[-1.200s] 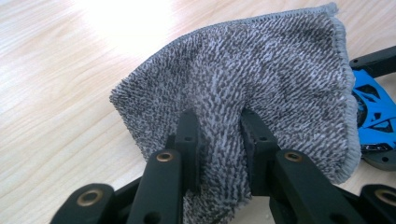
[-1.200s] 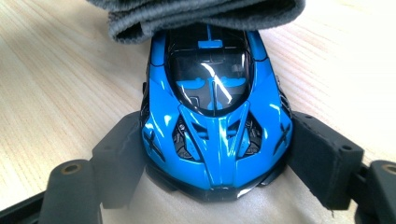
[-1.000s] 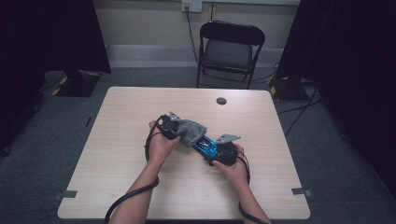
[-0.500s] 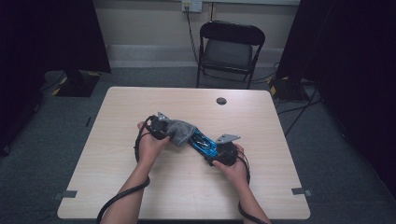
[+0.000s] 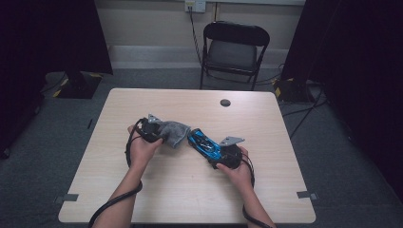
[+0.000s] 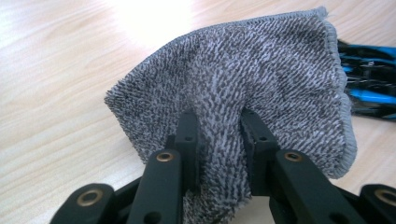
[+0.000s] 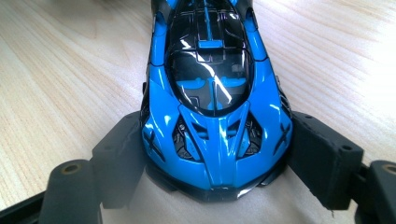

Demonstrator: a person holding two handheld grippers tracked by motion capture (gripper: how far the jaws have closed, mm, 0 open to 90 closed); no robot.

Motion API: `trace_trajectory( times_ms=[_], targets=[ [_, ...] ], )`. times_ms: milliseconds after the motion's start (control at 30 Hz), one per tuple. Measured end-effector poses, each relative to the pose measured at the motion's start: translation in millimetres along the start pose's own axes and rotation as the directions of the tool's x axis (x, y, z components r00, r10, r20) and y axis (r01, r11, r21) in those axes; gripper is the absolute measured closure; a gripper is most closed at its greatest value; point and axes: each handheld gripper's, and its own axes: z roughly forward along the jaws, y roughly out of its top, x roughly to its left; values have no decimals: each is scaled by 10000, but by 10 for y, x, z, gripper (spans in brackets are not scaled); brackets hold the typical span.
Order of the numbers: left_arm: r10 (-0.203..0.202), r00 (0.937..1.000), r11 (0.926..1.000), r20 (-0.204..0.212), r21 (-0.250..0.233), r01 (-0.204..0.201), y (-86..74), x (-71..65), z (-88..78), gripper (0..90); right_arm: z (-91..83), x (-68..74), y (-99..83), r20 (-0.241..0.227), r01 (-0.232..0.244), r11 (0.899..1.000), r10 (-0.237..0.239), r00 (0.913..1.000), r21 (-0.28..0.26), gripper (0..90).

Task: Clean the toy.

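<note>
A blue and black toy car lies on the wooden table near its middle. My right gripper is shut on it. In the right gripper view the two jaws press the flanks of the car at one end, with the right gripper low over the tabletop. Just left of the car, my left gripper is shut on a grey terry cloth. Seen from the left gripper, the cloth bunches between the jaws and hangs in front of them, and the car peeks out past its right edge.
A small black round disc lies on the table towards its far edge. A black folding chair stands beyond the table. Cables trail from both grippers along the forearms. Bare tabletop lies on all sides of the hands.
My left gripper has drawn the cloth leftward, off the car's end. The right gripper and the car have stayed where they were.
</note>
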Motion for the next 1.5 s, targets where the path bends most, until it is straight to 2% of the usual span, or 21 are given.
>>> trace_trajectory(
  times_ms=[233,367,400,433,500,533,567,633,900,1100,1300,1467,1500],
  targets=[
    [515,9981,9982,324,-331,-505,91,-133,-79,720,0,0,0,-1,-6,10000,6,10000,5,235],
    [930,9931,9942,711,-611,-887,164,-318,-92,719,0,0,0,-2,-5,10000,5,10000,6,235],
    [930,9931,9942,711,-611,-887,164,-318,-92,718,0,0,0,-1,-4,10000,4,10000,5,235],
    [1122,9898,9921,879,-653,-1067,186,-394,-90,718,0,0,0,-2,-5,10000,5,10000,6,235],
    [1215,9868,9906,1067,-752,-1139,203,-463,-79,718,0,0,0,-2,2,10000,-2,10000,2,235],
    [1215,9868,9906,1067,-752,-1139,203,-463,-79,718,0,0,0,0,4,10000,-4,10000,1,235],
    [1343,9835,9891,1214,-768,-1256,221,-524,-68,718,-1,0,0,-1,-3,10000,3,10000,6,235],
    [1489,9811,9866,1237,-859,-1389,232,-583,-55,718,0,0,0,0,-2,10000,2,10000,5,235],
    [1849,9721,9822,1441,-607,-1778,225,-763,52,718,0,0,0,-1,1,10000,-1,10000,7,235],
    [2115,9655,9770,1519,-618,-2042,260,-894,106,717,0,0,0,-2,-1,10000,1,10000,7,235],
    [2223,9634,9750,1500,-411,-2186,307,-1009,174,716,-1,0,0,-2,2,10000,-2,10000,8,235],
    [2264,9607,9740,1603,-252,-2253,332,-1115,305,716,-1,0,0,0,2,10000,-2,10000,7,235],
    [2345,9589,9719,1595,-197,-2345,334,-1129,323,715,0,0,0,1,8,10000,-8,10000,3,235]
  ],
)
